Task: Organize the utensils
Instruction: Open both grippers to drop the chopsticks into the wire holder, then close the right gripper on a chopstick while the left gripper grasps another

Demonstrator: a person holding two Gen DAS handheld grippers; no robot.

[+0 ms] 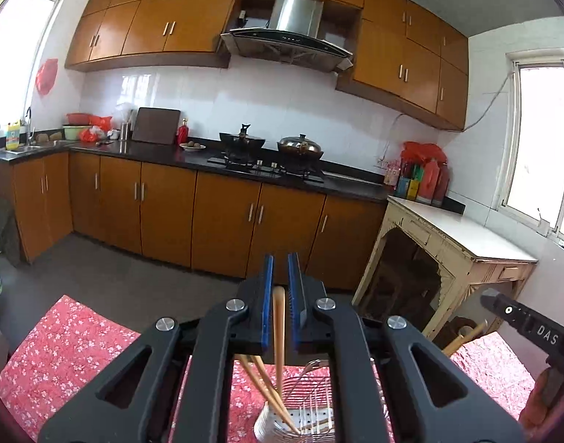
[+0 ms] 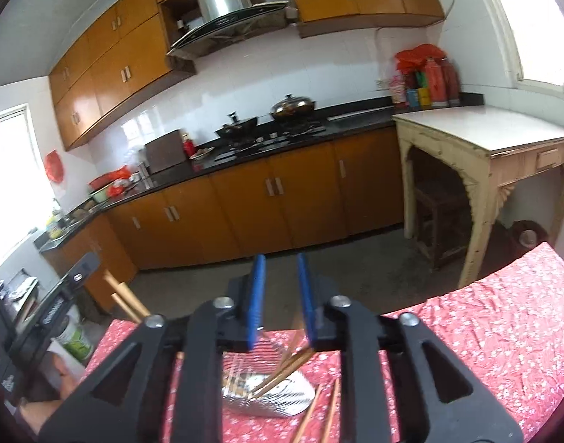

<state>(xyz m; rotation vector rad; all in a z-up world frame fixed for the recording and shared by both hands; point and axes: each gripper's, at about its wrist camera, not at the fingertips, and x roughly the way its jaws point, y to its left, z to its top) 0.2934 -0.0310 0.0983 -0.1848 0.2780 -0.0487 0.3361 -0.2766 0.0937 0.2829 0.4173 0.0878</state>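
My left gripper is nearly shut around a wooden chopstick that hangs down between the blue pads into a wire utensil holder with a white base. Two more chopsticks lean in the holder. My right gripper is open and empty above the same wire holder, which holds chopsticks. Two chopsticks lie on the red floral cloth beside it. The left gripper with its chopsticks shows at the left of the right wrist view.
The red floral tablecloth covers the table under both grippers. Beyond are a grey floor, orange cabinets, a stove with pots and a cream side table. The right gripper's body shows at right.
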